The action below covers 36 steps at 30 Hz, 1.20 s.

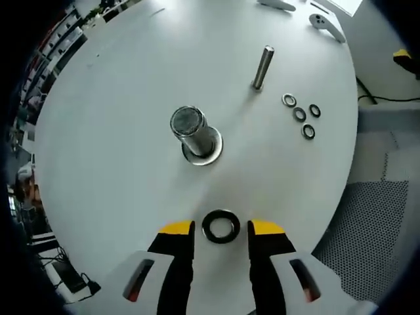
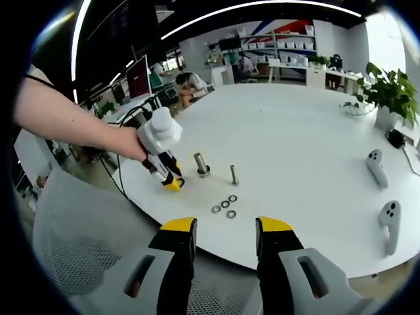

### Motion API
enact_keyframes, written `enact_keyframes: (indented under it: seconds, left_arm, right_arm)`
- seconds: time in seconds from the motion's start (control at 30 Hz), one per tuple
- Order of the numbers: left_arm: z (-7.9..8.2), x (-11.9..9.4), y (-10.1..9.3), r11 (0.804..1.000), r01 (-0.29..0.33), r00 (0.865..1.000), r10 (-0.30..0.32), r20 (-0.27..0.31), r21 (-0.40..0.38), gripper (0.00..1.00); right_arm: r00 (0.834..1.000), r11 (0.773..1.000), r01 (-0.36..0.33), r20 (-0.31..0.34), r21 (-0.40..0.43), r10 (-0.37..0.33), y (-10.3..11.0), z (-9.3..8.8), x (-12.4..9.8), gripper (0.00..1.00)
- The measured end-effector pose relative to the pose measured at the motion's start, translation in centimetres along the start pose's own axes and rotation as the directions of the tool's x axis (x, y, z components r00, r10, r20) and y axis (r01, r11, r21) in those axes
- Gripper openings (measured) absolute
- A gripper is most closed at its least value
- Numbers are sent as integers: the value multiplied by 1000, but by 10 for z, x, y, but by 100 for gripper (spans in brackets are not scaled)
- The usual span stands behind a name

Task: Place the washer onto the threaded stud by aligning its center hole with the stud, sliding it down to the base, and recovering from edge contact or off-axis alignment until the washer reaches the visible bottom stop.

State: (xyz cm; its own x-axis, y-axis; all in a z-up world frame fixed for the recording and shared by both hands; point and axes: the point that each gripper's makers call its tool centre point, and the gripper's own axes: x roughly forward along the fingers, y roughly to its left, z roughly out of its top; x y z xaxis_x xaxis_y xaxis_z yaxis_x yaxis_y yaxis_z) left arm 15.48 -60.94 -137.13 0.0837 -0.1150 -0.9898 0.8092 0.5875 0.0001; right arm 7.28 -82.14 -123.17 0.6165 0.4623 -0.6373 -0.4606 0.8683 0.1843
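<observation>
Black and flat on the white surface [image 1: 98,131], the washer [image 1: 220,226] sits between the left hand-held gripper [image 1: 221,230]'s spread, unclenched jaws — it could be skidded aside or nipped off-centre, then caught tilted on the stud [image 1: 262,66].

Left gripper view looks steeply down, close over the tabletop [image 1: 118,131]. Right gripper view sits back past the edge, facing across it. Both share the stud [image 1: 262,67] [image 2: 233,174] and small washers [image 1: 300,114] [image 2: 224,206].

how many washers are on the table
5: one large dark washer lies between the left gripper jaws, near the thick stud; four small washers sit clustered right of the thin stud. None looks hidden.
</observation>
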Motion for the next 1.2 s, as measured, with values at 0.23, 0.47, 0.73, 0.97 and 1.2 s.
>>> enact_keyframes:
  seconds: [0.23, 0.47, 0.73, 0.97, 1.2]
  left_arm:
    - [-2, 1, -1, 1000, -3, 1000, 3, -30, 9, 29]
    - [-5, 1, -1, 998, 9, 1000, -8, -26, 60, 27]
    - [-3, 0, -1, 999, -10, 999, 12, -42, 35, 20]
    - [-3, 1, 0, 1000, -8, 999, 9, -48, 13, 20]
    - [-4, 0, 1, 1000, -13, 999, 13, -36, -10, 20]
  right_arm:
    - [1000, 1000, 2, 9, 4, -2, -1, 1, -1, 38]
    - [1000, 1000, 3, 12, 7, -3, -1, 2, -1, 38]
    - [1000, 1000, 1, 12, 5, -1, -1, 2, 0, 37]
    - [1000, 1000, 1, 8, 0, -1, -1, 2, 0, 37]
    - [1000, 1000, 1, 6, 1, -1, 0, 1, 0, 37]
